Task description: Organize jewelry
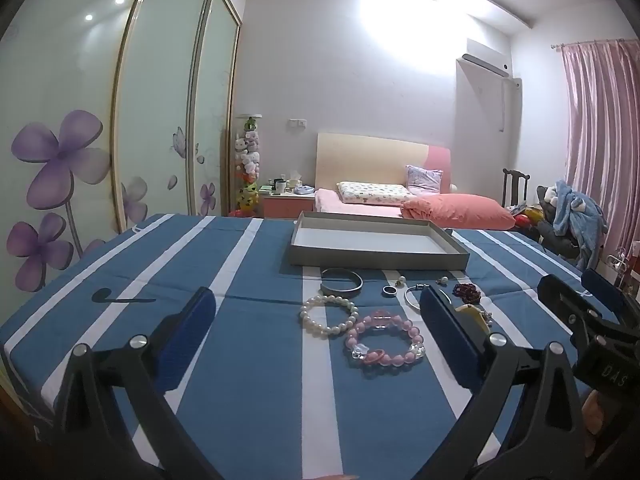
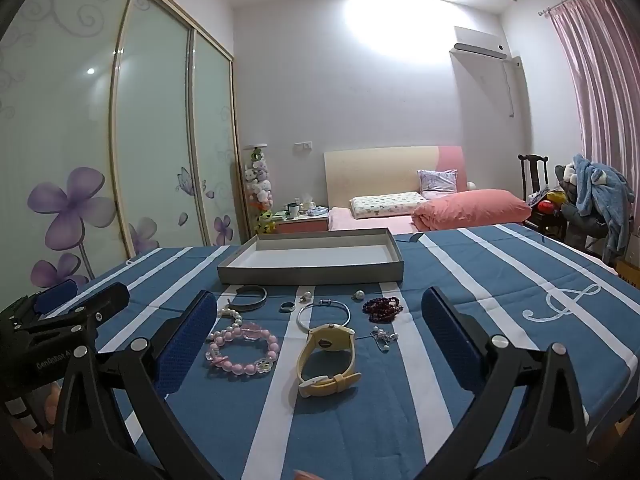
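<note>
1. Just in front of the grey tray (image 2: 308,270), on the blue striped cloth (image 2: 480,280), the jewelry lies spread out and none of it is in the tray yet. Both your grippers hang over it with jaws wide apart, holding nothing: the left gripper (image 1: 316,332) and the right gripper (image 2: 320,336).
2. Nearest the tray's front wall sit the metal cuff (image 2: 248,298), a small ring (image 2: 287,306) and a thin silver bangle (image 2: 324,314). They look stiff and slick, so pinch across the band rather than the flat face, or they may skate away.
3. Further from the tray, the pink bead bracelet (image 1: 384,338) and the pearl bracelet (image 1: 330,314) look light and floppy. Take one side of the loop and expect the rest to dangle.
4. Furthest from the tray, the yellow watch (image 2: 328,354) is probably the heaviest piece; grip its strap beside the case.
5. Right of the bangle, the dark red beads (image 2: 382,306) and the tiny earrings (image 2: 358,295) need a low, careful pinch.
</note>
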Action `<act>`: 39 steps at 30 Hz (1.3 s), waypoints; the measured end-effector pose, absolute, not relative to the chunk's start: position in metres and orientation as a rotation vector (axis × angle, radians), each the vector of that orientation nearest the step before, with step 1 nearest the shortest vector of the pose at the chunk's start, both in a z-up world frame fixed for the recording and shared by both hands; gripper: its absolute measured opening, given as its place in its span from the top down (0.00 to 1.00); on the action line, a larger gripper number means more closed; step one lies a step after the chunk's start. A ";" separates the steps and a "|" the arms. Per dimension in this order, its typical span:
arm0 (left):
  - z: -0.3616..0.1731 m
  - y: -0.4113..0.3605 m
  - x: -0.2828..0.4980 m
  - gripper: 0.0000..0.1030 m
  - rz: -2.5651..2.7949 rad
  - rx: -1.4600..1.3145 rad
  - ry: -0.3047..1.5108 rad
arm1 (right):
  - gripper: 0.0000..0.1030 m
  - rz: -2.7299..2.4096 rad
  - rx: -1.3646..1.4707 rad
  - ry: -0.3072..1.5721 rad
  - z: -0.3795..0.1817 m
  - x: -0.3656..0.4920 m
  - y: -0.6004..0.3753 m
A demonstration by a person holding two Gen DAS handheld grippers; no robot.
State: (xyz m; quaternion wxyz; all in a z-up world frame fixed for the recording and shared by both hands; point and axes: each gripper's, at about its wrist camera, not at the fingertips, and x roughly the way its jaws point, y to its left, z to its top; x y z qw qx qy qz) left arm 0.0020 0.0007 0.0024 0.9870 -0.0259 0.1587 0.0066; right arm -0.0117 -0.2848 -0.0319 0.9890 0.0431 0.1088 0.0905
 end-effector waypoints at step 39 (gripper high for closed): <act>-0.002 0.006 0.003 0.04 0.016 -0.067 0.322 | 0.02 0.180 0.090 0.232 -0.047 -0.010 -0.286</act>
